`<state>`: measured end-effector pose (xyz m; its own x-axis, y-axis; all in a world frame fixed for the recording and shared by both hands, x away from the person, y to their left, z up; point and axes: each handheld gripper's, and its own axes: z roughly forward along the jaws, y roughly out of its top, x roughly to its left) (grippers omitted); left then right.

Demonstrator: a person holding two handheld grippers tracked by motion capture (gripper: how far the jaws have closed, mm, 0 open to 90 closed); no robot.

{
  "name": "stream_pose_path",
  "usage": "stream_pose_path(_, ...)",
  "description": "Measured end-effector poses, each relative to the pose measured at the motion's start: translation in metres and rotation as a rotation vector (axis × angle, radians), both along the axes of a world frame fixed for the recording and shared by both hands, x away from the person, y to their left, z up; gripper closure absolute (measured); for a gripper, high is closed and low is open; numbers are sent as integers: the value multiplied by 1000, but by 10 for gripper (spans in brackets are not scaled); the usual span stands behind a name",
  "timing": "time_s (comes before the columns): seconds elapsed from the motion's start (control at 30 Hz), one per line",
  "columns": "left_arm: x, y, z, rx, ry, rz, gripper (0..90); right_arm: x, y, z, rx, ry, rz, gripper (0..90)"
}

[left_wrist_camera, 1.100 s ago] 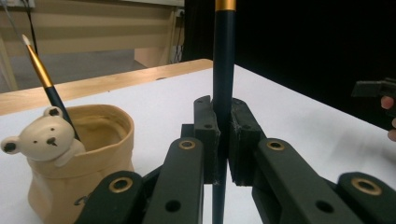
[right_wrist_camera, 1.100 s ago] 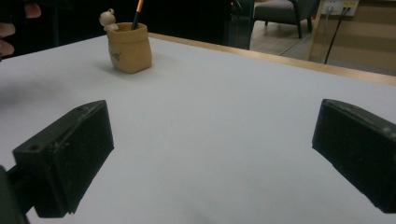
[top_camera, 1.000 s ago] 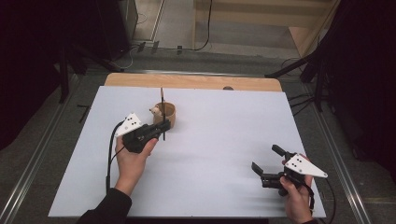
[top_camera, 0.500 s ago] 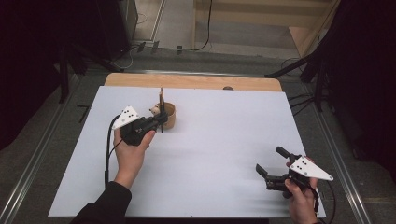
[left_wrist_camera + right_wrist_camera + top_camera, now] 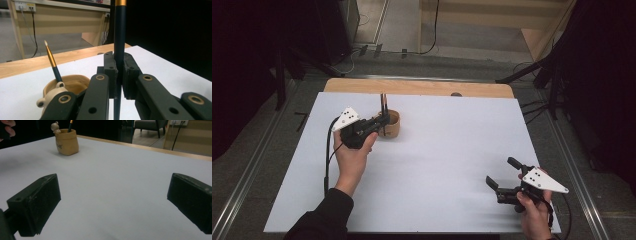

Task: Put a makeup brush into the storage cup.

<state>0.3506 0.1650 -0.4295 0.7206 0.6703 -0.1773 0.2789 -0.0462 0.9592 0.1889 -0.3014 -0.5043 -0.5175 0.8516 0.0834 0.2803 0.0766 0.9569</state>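
Observation:
A tan ceramic pot [image 5: 391, 125] stands at the back left of the white table [image 5: 437, 165]. My left gripper [image 5: 383, 121] is at the pot's near side, shut on a dark paintbrush [image 5: 119, 37] that it holds upright. In the left gripper view the brush handle is clamped between the pads, with a gold ferrule above. A second dark brush [image 5: 53, 62] with a gold ferrule and a white tip leans in the pot [image 5: 65, 88]. My right gripper [image 5: 503, 175] is held open low over the front right of the table, nothing between its jaws. The pot [image 5: 66, 141] lies far off in the right gripper view.
A wooden strip [image 5: 422, 87] runs along the table's back edge. Beyond it are a grey floor, cables and dark stands. A small figure [image 5: 55, 127] sits on the pot's rim.
The left hand has carried the upright brush a little further back and up, close against the pot. The right gripper has stayed in place.

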Motion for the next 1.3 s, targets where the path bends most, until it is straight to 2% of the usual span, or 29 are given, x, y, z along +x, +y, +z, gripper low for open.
stream_pose_path(0.1, 3, -1, 3, 16, -12, 7, 837, 0, 0, 0, -1, 5, 0, 0)
stream_pose_path(0.27, 11, -2, 4, -9, 5, 16, 837, 0, 0, 0, 4, 4, 5, 0)
stream_pose_path(0.47, 22, -4, 4, -6, 14, 43, 837, 0, -1, 0, 10, 4, 5, 0)
stream_pose_path(0.57, 27, -6, 3, -20, 13, 48, 836, 0, -2, 0, 14, 3, 3, 0)
stream_pose_path(0.7, 31, -10, 3, 1, 11, 57, 836, 1, -2, 0, 44, 8, 4, 0)
stream_pose_path(1.13, 46, -16, -3, 2, -4, 97, 836, 1, -2, 0, 36, 6, 6, 0)
stream_pose_path(1.3, 51, -19, -9, 8, -4, 113, 836, 1, -2, 0, 38, 6, 8, 0)
